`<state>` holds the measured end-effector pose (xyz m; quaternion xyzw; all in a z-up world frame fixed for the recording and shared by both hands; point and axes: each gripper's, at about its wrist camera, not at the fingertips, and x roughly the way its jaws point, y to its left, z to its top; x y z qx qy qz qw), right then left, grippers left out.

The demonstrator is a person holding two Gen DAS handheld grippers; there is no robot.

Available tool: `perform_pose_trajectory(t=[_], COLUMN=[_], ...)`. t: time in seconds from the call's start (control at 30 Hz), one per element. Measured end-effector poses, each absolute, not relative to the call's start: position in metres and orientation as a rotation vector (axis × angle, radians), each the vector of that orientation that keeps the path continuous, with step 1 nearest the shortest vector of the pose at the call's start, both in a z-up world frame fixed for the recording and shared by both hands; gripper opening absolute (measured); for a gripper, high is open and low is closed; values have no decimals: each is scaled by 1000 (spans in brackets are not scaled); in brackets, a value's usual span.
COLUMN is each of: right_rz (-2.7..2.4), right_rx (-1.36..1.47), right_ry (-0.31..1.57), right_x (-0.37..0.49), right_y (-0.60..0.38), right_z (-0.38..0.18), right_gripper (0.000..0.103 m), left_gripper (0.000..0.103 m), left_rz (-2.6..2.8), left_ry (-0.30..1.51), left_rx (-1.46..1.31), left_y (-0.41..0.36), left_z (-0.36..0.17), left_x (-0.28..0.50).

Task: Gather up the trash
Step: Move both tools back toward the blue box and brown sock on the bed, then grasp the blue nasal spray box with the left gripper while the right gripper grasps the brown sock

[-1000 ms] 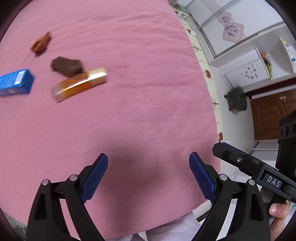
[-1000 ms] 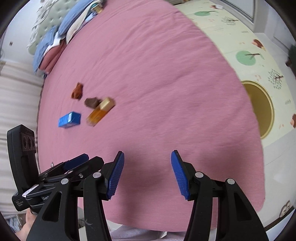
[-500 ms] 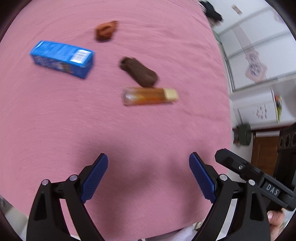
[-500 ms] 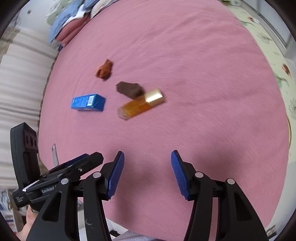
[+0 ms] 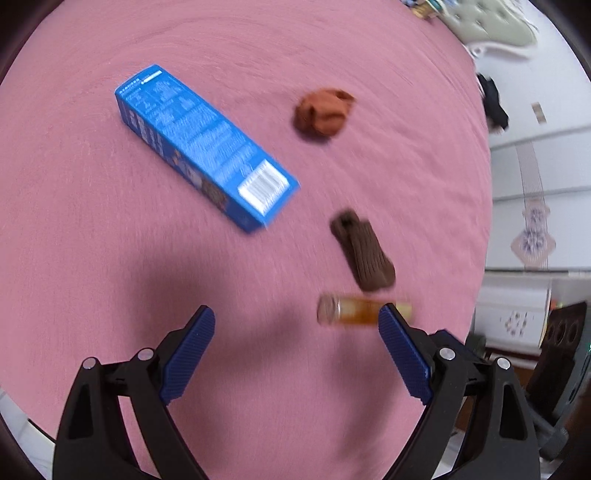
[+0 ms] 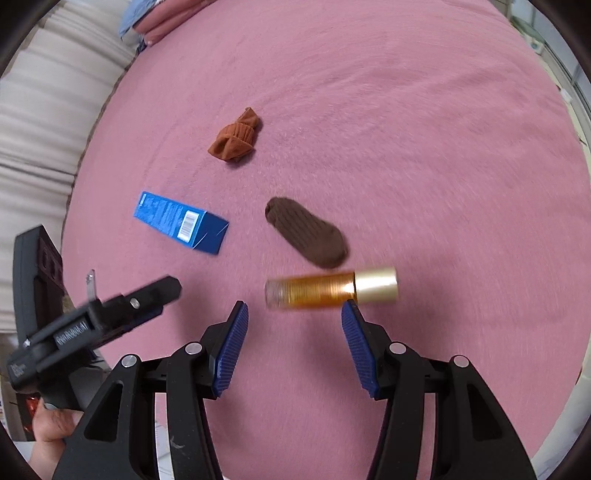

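On the pink bed [image 5: 92,258] [image 6: 443,129] lie a blue carton [image 5: 203,147] [image 6: 181,221], an amber bottle with a gold cap [image 5: 354,309] [image 6: 328,288], a dark brown sock [image 5: 364,254] [image 6: 306,232] and a crumpled orange sock [image 5: 325,112] [image 6: 234,138]. My left gripper [image 5: 295,339] hangs open above the sheet, the bottle just beyond its right fingertip. My right gripper [image 6: 293,332] is open too, with the bottle lying just past its fingertips. Nothing sits between either pair of jaws. In the right wrist view the left gripper [image 6: 110,314] shows at the lower left, with a hand [image 6: 51,428] on it.
Folded bedding [image 6: 159,22] is piled at the bed's far end, and a pale quilted cushion [image 5: 491,22] lies at the head. A ribbed white curtain [image 6: 40,110] runs along the left side. White cupboards [image 5: 535,229] and a dark chair [image 5: 557,350] stand beyond the bed's right edge.
Both grippers have swept across the bed towards the items, which have grown larger and closer. Both views have rolled. The jaws stand as wide as before.
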<state>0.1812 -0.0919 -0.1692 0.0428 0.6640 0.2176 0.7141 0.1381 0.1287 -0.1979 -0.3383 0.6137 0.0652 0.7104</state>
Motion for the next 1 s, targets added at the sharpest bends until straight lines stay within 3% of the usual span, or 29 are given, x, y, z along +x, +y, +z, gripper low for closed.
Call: perform_pose_trajectory(t=[0.47, 0.73, 0.87, 0.93, 1.0], right_rz=[526, 503, 492, 492, 491], right_rx=[-114, -269, -309, -295, -263], right_ry=[1492, 1487, 1483, 1479, 1478], right_x=[233, 231, 229, 230, 234], right_y=[-41, -25, -22, -24, -29], right_z=[-220, -250, -258, -258, -256], right_gripper=[60, 59, 50, 40, 32], left_gripper=[92, 92, 90, 85, 74], left_rz=[355, 427, 441, 452, 463], left_ry=[1348, 1371, 1390, 1406, 1418], left_rx=[-894, -924, -891, -860, -829], left_y=[190, 202, 201, 200, 199], left_z=[-244, -269, -276, -279, -280], left_x=[193, 212, 220, 224, 227])
